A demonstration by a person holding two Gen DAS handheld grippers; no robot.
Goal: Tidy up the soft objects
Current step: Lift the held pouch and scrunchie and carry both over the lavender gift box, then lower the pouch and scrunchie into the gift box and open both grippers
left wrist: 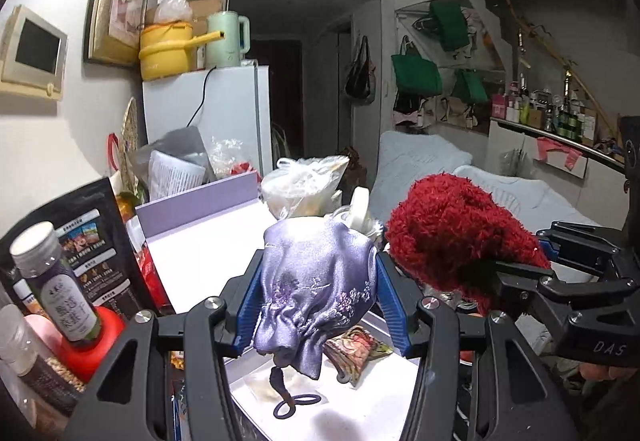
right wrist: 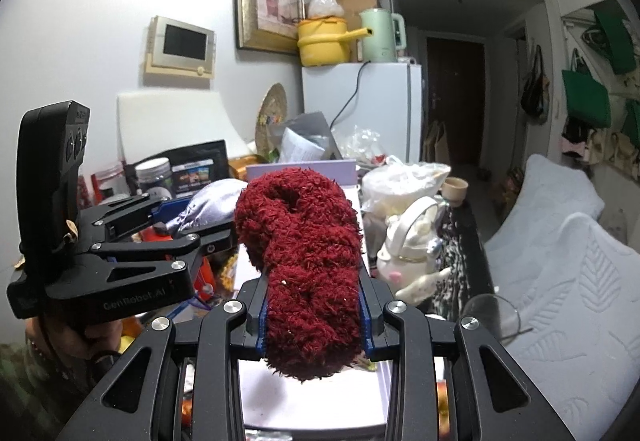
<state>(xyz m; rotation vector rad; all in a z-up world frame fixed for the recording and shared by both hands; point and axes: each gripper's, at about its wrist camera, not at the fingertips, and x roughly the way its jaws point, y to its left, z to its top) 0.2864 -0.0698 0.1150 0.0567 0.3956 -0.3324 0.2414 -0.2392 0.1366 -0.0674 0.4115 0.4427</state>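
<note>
My left gripper [left wrist: 316, 301] is shut on a lavender satin drawstring pouch [left wrist: 316, 281] with embroidered flowers, held above a white-lined box [left wrist: 200, 253]; the pouch's cord hangs down. My right gripper [right wrist: 314, 321] is shut on a fluffy dark red sock [right wrist: 304, 261], also held up over the box. In the left wrist view the red sock [left wrist: 452, 241] and right gripper sit to the right of the pouch. In the right wrist view the pouch [right wrist: 208, 209] and left gripper show at left. A small patterned sachet [left wrist: 356, 349] lies in the box.
A lavender box lid [left wrist: 200, 197] stands behind the box. Bottles [left wrist: 56, 281] and a black snack bag [left wrist: 92, 241] crowd the left. A plastic bag [left wrist: 304, 185] and a white teapot [right wrist: 408, 241] sit beyond. A grey sofa [right wrist: 560, 281] is at right, a fridge [right wrist: 376, 109] behind.
</note>
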